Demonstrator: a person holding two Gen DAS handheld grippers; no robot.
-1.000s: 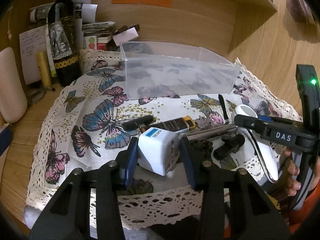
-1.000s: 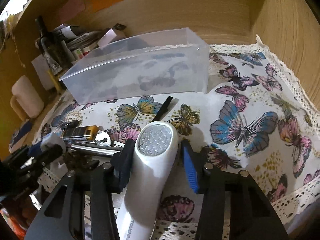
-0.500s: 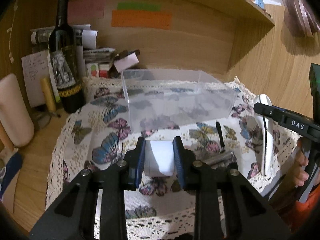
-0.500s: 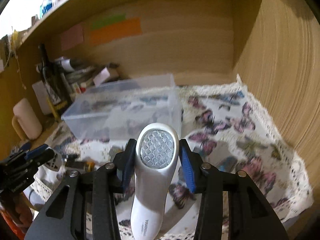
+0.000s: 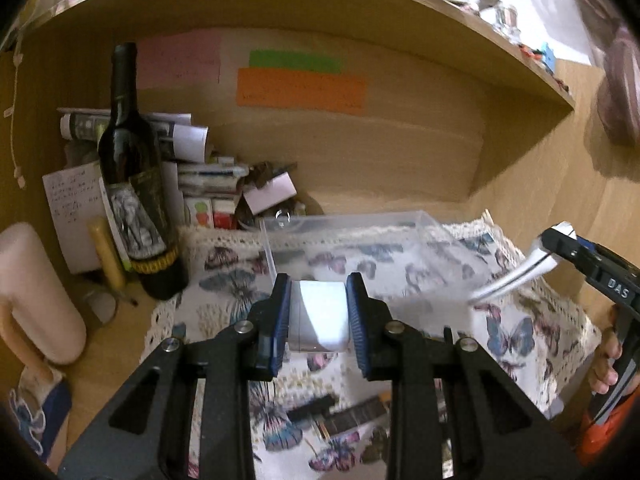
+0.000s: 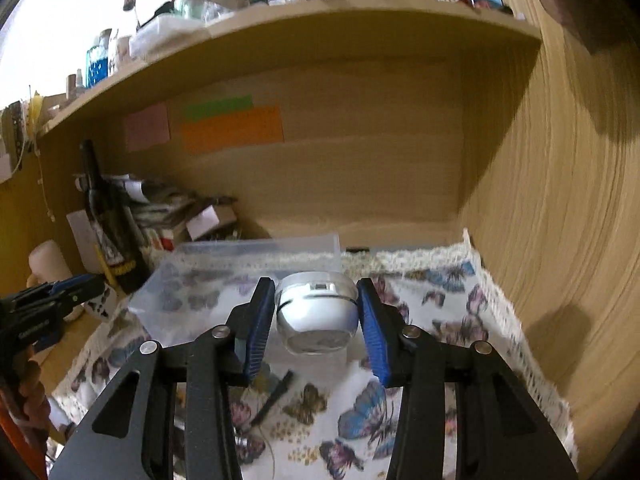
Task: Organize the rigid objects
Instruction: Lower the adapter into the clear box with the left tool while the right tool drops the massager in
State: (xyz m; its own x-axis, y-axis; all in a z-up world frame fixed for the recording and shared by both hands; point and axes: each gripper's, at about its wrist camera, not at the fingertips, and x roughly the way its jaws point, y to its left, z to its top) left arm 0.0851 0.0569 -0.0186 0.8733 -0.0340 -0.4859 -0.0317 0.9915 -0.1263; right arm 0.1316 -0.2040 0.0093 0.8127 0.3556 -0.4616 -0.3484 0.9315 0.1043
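My left gripper is shut on a white plug adapter and holds it up in the air, in front of the clear plastic bin. My right gripper is shut on a white lint shaver, lifted and tipped so its head points at the camera, just before the bin. The shaver also shows at the right of the left wrist view. On the butterfly cloth below lie a lighter and a black stick.
A wine bottle, papers and boxes stand at the back left. A cream jug is at the left. A wooden wall bounds the right side and a shelf runs overhead.
Both grippers closed on their objects and lifted them off the cloth, rising toward the bin. The shaver has tipped so its end faces the right camera.
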